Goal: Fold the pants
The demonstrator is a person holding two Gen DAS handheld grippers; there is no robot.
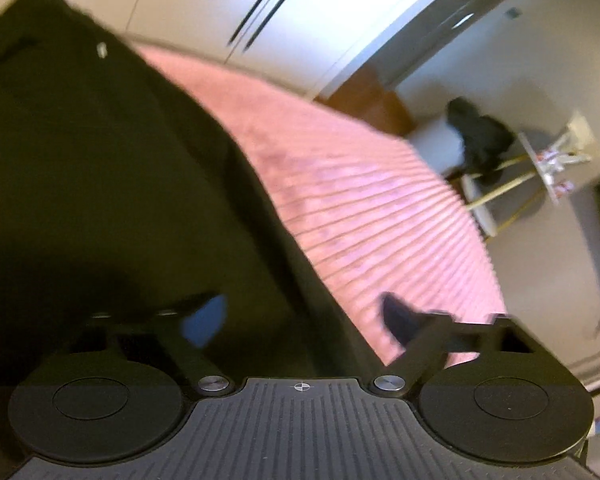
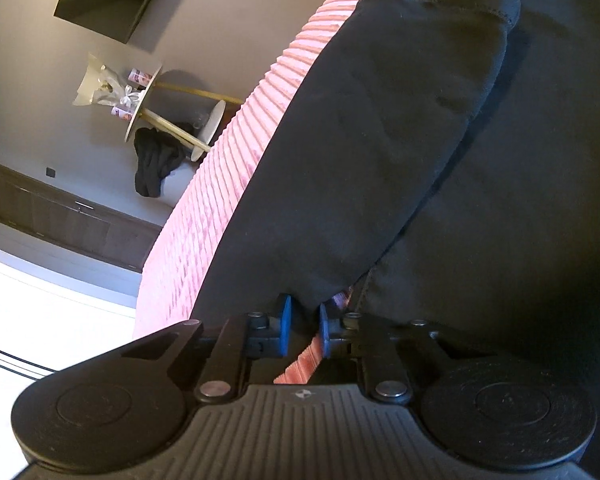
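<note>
Right gripper [image 2: 303,326] pinches, narrowly parted, the black cotton pants [image 2: 380,140] leg running toward one o'clock; left gripper [image 1: 300,320], blurred, seems wide open, empty.

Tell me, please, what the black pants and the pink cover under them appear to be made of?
The black pants look like a soft matte knit, perhaps cotton jersey: no sheen, a stitched hem, gentle creases. The pink cover seems a plush ribbed fabric, maybe velvet or chenille: raised parallel ridges with a slight sheen. Neither fibre can be told for certain.
</note>
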